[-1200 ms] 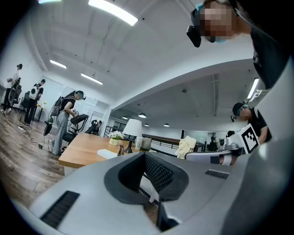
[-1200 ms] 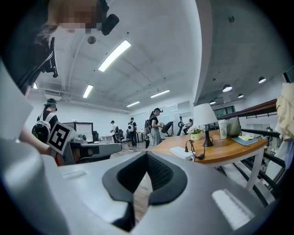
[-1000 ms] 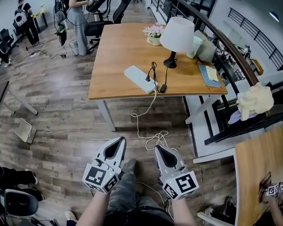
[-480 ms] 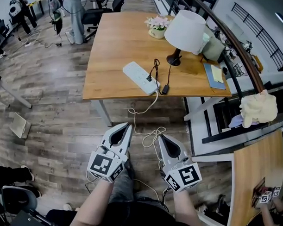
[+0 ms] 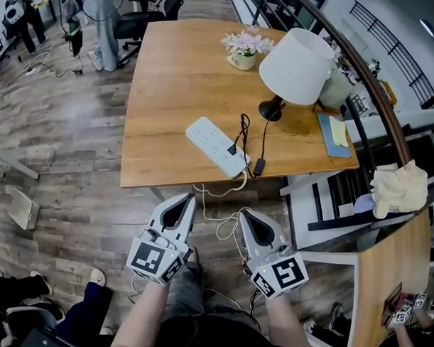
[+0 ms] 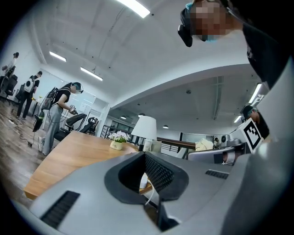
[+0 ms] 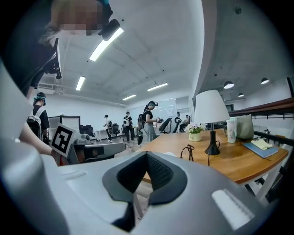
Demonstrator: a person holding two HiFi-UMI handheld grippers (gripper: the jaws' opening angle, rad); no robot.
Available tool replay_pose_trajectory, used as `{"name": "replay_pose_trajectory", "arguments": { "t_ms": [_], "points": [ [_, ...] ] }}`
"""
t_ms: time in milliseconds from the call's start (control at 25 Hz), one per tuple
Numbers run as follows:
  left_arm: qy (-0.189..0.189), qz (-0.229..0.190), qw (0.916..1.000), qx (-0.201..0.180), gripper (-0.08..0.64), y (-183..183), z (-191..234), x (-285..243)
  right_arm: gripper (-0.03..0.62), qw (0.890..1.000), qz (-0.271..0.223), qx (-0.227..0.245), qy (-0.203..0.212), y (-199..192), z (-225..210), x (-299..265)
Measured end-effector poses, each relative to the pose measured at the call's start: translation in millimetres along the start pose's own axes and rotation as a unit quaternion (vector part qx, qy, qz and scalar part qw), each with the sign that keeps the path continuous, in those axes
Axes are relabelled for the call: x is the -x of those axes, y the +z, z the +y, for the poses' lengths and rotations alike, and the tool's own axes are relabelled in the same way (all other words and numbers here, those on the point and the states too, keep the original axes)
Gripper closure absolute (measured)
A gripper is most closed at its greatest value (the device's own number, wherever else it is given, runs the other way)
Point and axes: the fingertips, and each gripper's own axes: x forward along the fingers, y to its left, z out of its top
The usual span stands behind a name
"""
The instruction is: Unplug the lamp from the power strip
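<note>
A white power strip [image 5: 217, 146] lies near the front edge of the wooden table [image 5: 171, 85]. A black plug [image 5: 232, 149] sits in it, and its cord runs to the black base of the white-shaded lamp [image 5: 301, 65]. A small black box on the cord [image 5: 258, 168] hangs at the table edge. My left gripper [image 5: 185, 199] and right gripper [image 5: 243, 216] are held low over the floor, short of the table, both shut on nothing. The right gripper view shows the lamp [image 7: 211, 108] and the looped cord [image 7: 186, 152] ahead.
A flower pot [image 5: 244, 49], a blue book [image 5: 335, 133] and a pale cup [image 5: 337, 87] share the table. The strip's white cable [image 5: 226, 220] coils on the floor below. A railing and steps [image 5: 324, 201] lie to the right; people stand at the far left [image 5: 98, 24].
The table has come closer and lower in the head view as the person steps towards it. Both grippers stay shut, side by side in front of the body.
</note>
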Motion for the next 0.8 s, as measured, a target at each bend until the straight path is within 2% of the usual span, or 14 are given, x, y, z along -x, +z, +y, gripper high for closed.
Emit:
{"name": "replay_pose_trajectory", "arguments": {
  "t_ms": [320,800],
  "points": [
    [-0.052,0.018,0.9985,-0.003,0.566,-8.3,5.6,-36.0,0.584,0.999,0.020,-0.010,-0.022,-9.6,-17.7,-31.1],
    [-0.051,0.035,0.9980,0.011,0.566,-27.2,14.3,-57.3,0.584,0.999,0.039,-0.027,-0.010,-26.5,-35.5,-57.4]
  ]
}}
